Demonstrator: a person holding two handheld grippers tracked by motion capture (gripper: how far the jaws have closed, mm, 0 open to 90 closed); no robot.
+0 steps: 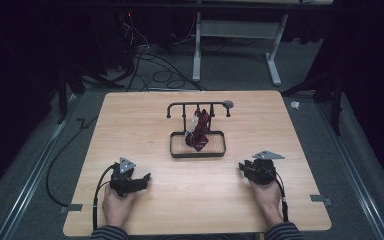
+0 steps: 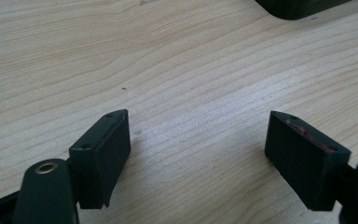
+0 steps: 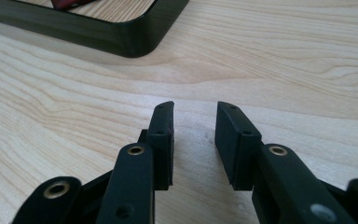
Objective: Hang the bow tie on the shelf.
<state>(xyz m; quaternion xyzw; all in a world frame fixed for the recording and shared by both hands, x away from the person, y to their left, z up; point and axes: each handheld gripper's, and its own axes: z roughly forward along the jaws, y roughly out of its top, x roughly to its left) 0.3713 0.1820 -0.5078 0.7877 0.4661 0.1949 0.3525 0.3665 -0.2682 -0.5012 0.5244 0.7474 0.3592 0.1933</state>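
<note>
A black rack (image 1: 198, 105) stands mid-table over a low black tray (image 1: 197, 155). A dark red cloth (image 1: 198, 131) hangs from the rack's bar, its lower end in the tray. My left gripper (image 1: 144, 180) rests on the wood at the front left, pointing right. In the left gripper view it (image 2: 198, 116) is open wide over bare wood, and a tray corner (image 2: 298, 7) shows at the top. My right gripper (image 1: 243, 169) rests at the front right. In the right gripper view it (image 3: 195, 106) is open by a narrow gap with nothing in it, aimed at the tray's corner (image 3: 121, 39).
The wooden table (image 1: 195, 210) has rounded corners and open wood between my hands. Beyond its far edge, cables (image 1: 155, 70) lie on the grey floor beside a white desk frame (image 1: 275, 55). A cable (image 1: 65, 150) trails off the left side.
</note>
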